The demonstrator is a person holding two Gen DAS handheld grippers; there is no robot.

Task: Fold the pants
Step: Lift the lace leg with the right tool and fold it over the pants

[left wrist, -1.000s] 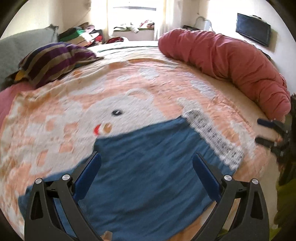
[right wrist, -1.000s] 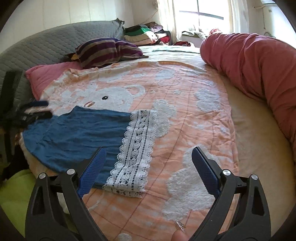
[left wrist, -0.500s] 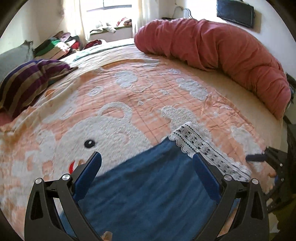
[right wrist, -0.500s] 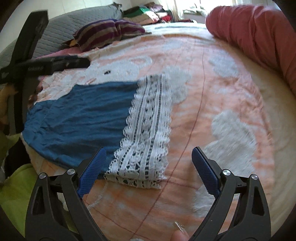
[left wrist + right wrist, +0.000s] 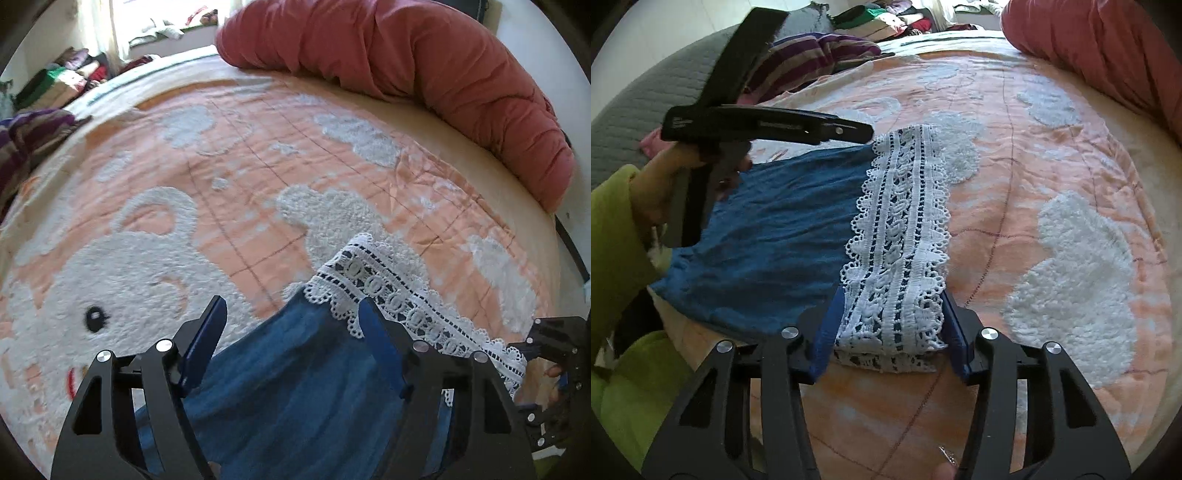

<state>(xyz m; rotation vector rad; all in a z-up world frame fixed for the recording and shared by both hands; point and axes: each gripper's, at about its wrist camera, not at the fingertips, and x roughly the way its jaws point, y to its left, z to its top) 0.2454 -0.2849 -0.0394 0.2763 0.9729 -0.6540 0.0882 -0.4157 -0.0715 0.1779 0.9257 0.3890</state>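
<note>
The pants (image 5: 783,229) are matt blue cloth with an openwork white lace hem (image 5: 897,236). The bedspread (image 5: 280,177) is quilted cloth with fluffy white patches. The fingers (image 5: 831,328) look like smooth blue plastic.

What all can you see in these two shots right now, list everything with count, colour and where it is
pants: one, blue, folded flat at the bed's near edge
lace hem: one, white, pants' right end
blanket: one, peach with white bear and clouds, covering the bed
duvet roll: one, red, along the far side
striped pillow: one, purple and cream, at the head
clothes pile: mixed colours, by the window
left gripper: black with blue pads, open over the pants' far corner
right gripper: black with blue pads, open around the lace
</note>
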